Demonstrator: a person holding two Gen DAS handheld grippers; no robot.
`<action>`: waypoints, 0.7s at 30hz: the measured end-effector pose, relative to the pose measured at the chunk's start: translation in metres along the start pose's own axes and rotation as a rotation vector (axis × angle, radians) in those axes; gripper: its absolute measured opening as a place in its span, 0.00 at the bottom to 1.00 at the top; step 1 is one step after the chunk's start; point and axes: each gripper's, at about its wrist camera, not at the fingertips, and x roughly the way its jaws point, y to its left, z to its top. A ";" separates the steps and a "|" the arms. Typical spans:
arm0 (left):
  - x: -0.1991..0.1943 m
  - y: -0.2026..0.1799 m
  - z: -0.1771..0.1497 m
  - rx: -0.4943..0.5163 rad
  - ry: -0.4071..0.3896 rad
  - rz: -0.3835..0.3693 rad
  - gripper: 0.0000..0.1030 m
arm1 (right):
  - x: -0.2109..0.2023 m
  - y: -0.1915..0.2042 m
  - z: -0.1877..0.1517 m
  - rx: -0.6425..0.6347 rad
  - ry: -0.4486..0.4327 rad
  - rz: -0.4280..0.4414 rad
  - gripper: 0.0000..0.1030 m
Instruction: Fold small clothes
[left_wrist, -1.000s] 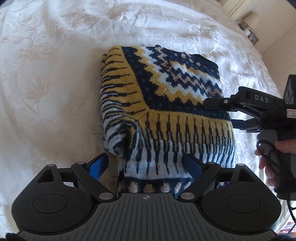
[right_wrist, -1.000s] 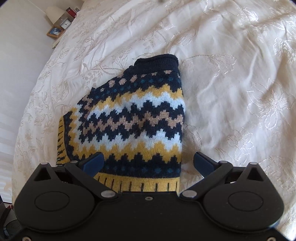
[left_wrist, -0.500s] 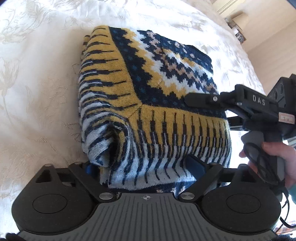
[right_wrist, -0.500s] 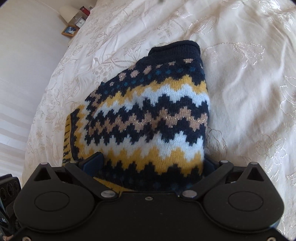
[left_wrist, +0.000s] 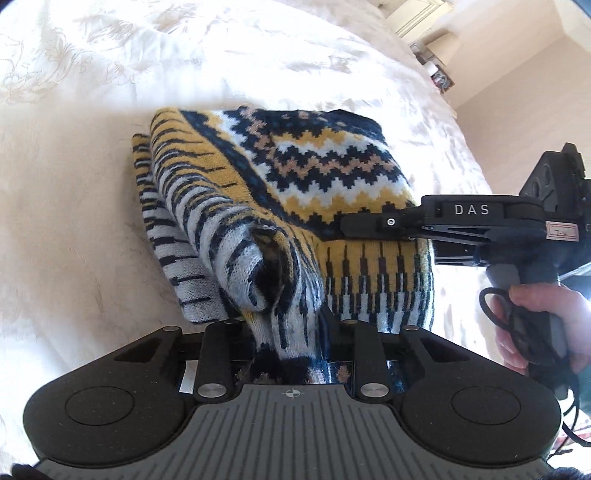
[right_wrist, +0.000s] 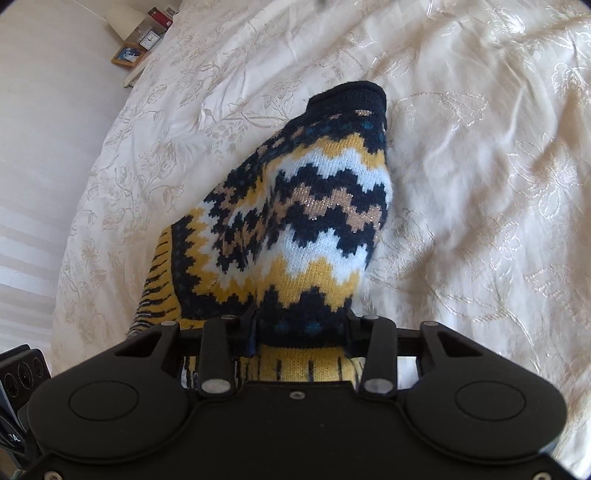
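Observation:
A folded knit sweater (left_wrist: 295, 192) in navy, yellow, white and tan zigzags lies on the bed. My left gripper (left_wrist: 284, 325) is at its near striped edge, jaws closing, with a bunch of the knit pinched between them. My right gripper (right_wrist: 301, 325) grips the same sweater (right_wrist: 303, 221) at its navy and yellow edge, jaws closing too, and the cloth rises in a ridge from it. In the left wrist view the right gripper (left_wrist: 345, 227) comes in from the right over the yellow band, with a person's hand (left_wrist: 535, 325) on its handle.
A cream embroidered bedspread (right_wrist: 480, 184) stretches all around the sweater. A bedside shelf (right_wrist: 136, 40) with a lamp, a clock and a picture frame stands at the far left, by a pale wall. Part of the left device (right_wrist: 18, 373) shows at the lower left edge.
Both grippers moved in over the sweater's near edge and closed on it from wide open. The knit now bunches between the fingers and its edge has lifted.

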 end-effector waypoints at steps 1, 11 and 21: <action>-0.004 -0.006 -0.007 0.010 0.000 -0.001 0.26 | -0.006 0.000 -0.005 0.001 0.002 0.002 0.48; -0.020 -0.052 -0.134 -0.030 0.043 0.080 0.28 | -0.029 -0.018 -0.067 -0.039 0.094 0.013 0.50; -0.052 -0.086 -0.179 0.051 -0.043 0.390 0.38 | -0.051 -0.045 -0.087 -0.063 0.032 -0.104 0.75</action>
